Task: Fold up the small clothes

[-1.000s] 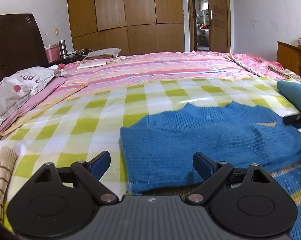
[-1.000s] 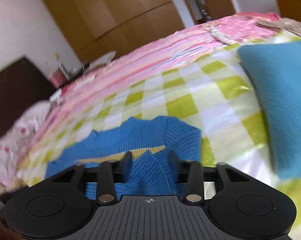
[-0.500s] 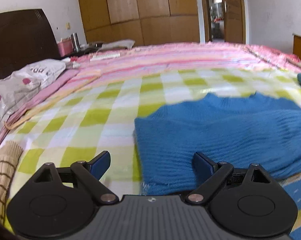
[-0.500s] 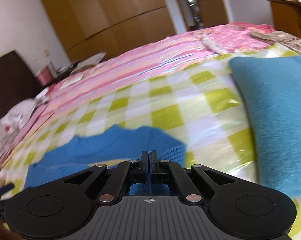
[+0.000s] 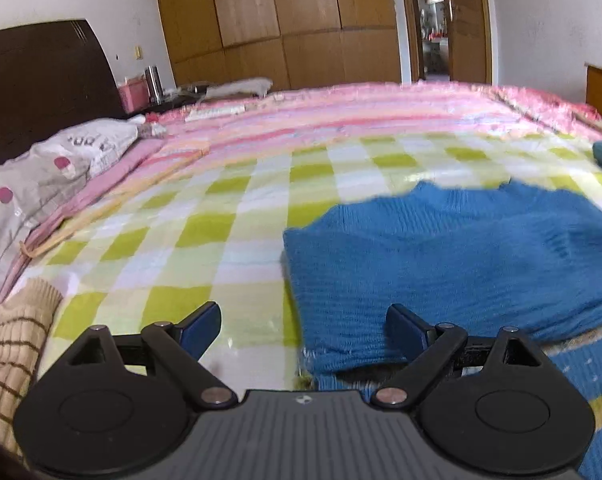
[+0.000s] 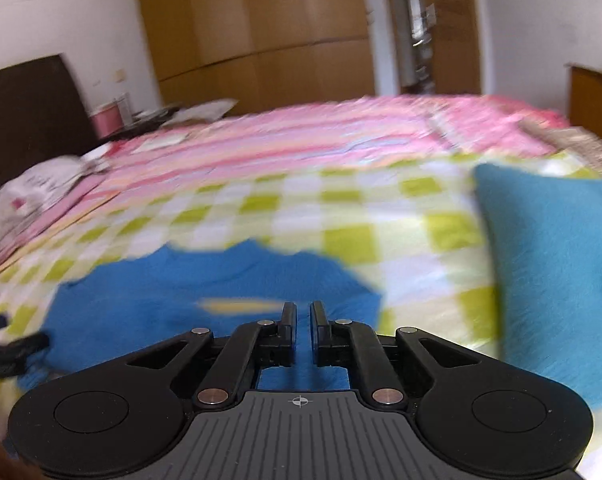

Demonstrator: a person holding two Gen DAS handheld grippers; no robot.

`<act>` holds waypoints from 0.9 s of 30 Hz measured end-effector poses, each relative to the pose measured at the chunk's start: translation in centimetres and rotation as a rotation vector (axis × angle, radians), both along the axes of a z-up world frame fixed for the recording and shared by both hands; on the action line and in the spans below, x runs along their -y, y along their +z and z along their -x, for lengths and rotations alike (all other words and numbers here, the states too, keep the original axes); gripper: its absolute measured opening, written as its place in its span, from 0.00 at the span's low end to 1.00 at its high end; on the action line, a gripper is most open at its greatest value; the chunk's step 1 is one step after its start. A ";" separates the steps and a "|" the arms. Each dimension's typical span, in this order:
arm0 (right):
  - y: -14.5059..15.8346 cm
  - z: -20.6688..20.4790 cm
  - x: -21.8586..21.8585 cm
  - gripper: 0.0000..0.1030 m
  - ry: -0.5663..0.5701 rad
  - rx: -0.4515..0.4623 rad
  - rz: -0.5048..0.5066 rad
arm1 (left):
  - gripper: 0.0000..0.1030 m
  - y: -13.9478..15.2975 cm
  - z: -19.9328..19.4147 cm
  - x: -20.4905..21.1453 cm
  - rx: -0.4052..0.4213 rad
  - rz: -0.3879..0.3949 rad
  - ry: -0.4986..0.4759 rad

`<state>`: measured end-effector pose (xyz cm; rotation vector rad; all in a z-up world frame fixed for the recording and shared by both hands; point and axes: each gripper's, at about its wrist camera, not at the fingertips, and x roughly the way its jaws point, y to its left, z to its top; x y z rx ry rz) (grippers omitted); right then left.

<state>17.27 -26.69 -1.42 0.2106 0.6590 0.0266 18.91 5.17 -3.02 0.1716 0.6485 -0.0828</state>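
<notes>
Lower right of the left view, we've got the blue sweater (image 5: 453, 264) lying on the checked sheet (image 5: 205, 240), partly folded by the look of it, with more folds left. Our left gripper (image 5: 303, 322) is spread wide and empty at its hem. Only the right view shows the right gripper (image 6: 303, 316) nearly closed, a thin gap, holding nothing we can see, plus the teal cushion (image 6: 557, 264)

Black tongs (image 5: 303, 326), blue pads (image 5: 203, 322), silver pivot screws, ribbed grey housing

One blue sweater (image 5: 453, 256), one teal garment (image 6: 557, 272), one beige striped knit (image 5: 9, 344), one pillow (image 5: 41, 176).
</notes>
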 end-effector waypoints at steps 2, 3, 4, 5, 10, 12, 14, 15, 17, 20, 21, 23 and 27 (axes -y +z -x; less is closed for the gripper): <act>-1.2 -0.5 -0.3 0.10 0.009 -0.068 -0.002 | 0.92 -0.6 -0.2 0.1 -0.035 -0.015 0.001; -1.9 -0.8 -0.2 0.10 0.001 -0.103 0.002 | 0.92 -0.7 -0.2 0.0 -0.039 -0.017 0.002; -2.6 -1.0 0.0 0.09 -0.013 -0.130 -0.005 | 0.92 -0.5 0.0 -0.1 -0.036 -0.016 0.002; -2.8 -1.1 0.2 0.09 -0.020 -0.134 -0.025 | 0.92 -0.3 0.2 -0.2 -0.032 -0.013 0.001; -1.2 0.3 0.5 0.10 -0.017 -0.107 -0.052 | 0.92 0.8 1.3 -0.8 -0.016 0.000 -0.006; -0.9 1.2 0.5 0.10 -0.010 -0.106 -0.053 | 0.92 0.9 1.9 -0.9 -0.022 0.005 -0.011; -0.9 2.3 0.4 0.10 -0.007 -0.113 -0.063 | 0.92 0.9 2.7 -1.1 -0.034 0.014 -0.019; -0.9 2.8 0.4 0.10 -0.003 -0.121 -0.068 | 0.92 0.9 3.2 -1.2 -0.041 0.016 -0.023; -0.9 4.2 0.3 0.10 0.001 -0.133 -0.075 | 0.92 1.0 4.1 -1.4 -0.049 0.017 -0.028; -0.9 6.1 0.3 0.13 0.004 -0.156 -0.101 | 0.92 1.2 5.9 -2.3 -0.068 0.039 -0.039; -0.9 6.8 0.3 0.13 0.008 -0.166 -0.112 | 0.92 1.3 6.6 -2.6 -0.077 0.053 -0.046; -0.7 8.2 0.3 0.13 0.017 -0.180 -0.120 | 0.92 1.4 7.9 -3.3 -0.097 0.069 -0.059; -0.6 11.3 0.3 0.15 0.040 -0.208 -0.126 | 0.91 1.4 10.7 -4.2 -0.118 0.063 -0.085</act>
